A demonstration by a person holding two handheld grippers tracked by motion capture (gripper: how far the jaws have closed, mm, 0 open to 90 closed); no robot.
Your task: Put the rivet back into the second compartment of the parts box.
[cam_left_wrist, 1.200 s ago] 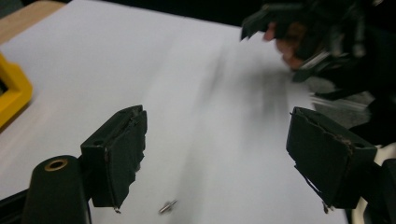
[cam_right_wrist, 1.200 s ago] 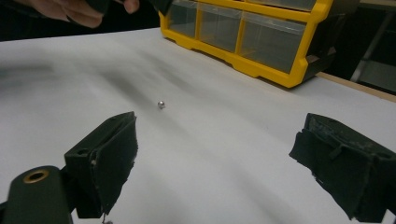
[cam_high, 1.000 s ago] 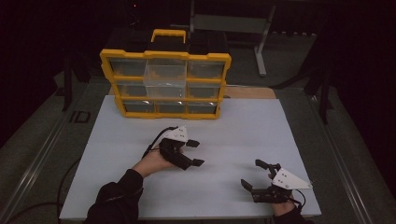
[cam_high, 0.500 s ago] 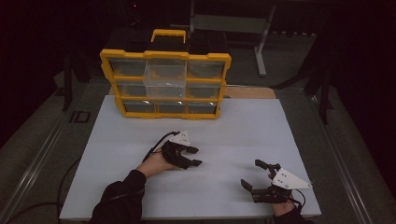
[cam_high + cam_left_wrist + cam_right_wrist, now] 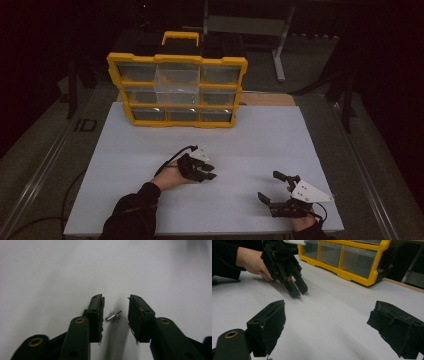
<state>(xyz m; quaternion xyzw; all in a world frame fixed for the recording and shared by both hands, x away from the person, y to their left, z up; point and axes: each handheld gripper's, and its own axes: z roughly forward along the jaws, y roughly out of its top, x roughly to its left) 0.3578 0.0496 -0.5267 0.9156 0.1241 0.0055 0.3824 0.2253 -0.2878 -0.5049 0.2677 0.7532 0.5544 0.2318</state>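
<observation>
Between the jaws: a small metal pin (image 5: 113,315) lies on the white table (image 5: 50,277), nearer the left pad, untouched.
Left gripper (image 5: 115,312): jaws narrow, just been closing around the pin.
Right gripper (image 5: 325,325): jaws wide, nothing between.

One small metal pin (image 5: 113,315) on the white table (image 5: 150,150). One yellow organizer case (image 5: 177,90) at the far side, with nine clear drawers in three rows. Two black grippers: left (image 5: 207,171), right (image 5: 272,186).
</observation>
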